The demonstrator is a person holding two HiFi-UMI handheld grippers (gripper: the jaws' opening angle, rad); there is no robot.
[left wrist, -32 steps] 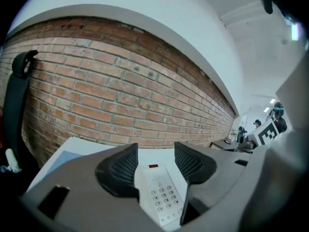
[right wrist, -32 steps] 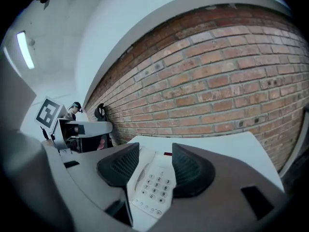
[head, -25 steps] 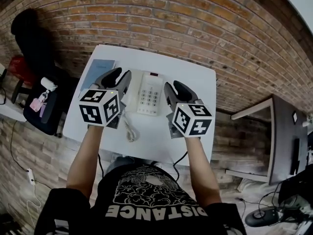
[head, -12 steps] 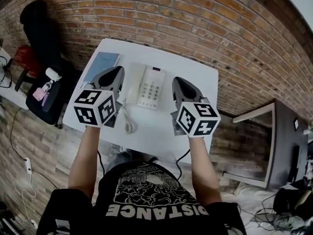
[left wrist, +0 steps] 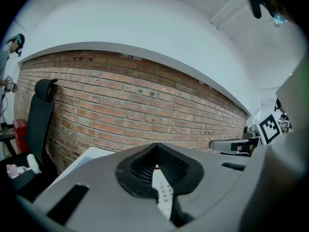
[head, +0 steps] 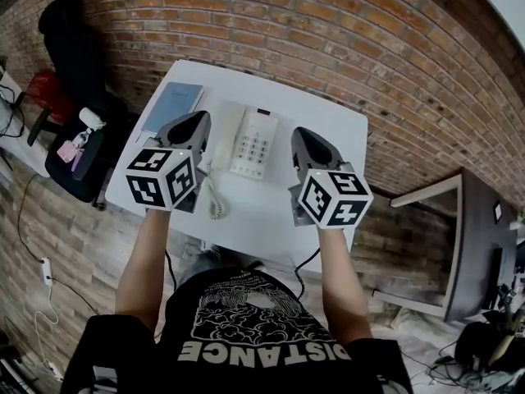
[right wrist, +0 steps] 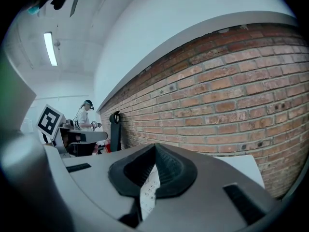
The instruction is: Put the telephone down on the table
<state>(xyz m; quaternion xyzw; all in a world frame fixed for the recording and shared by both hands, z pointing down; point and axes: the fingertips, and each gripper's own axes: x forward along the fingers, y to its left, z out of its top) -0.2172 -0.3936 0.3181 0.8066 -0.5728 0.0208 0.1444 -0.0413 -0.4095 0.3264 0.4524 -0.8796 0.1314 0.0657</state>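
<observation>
- the white telephone (head: pixel 253 144) lies flat on the white table (head: pixel 271 220), its handset along its left side and its coiled cord (head: pixel 215 205) trailing off the near left corner.
- your left gripper (head: pixel 195 121) hovers just left of the telephone, jaws pressed together on nothing (only the keypad shows past them).
- your right gripper (head: pixel 300 135) hovers just right of the telephone, jaws likewise closed and empty.
- a blue booklet (head: pixel 172 105) lies farther left of the telephone.
</observation>
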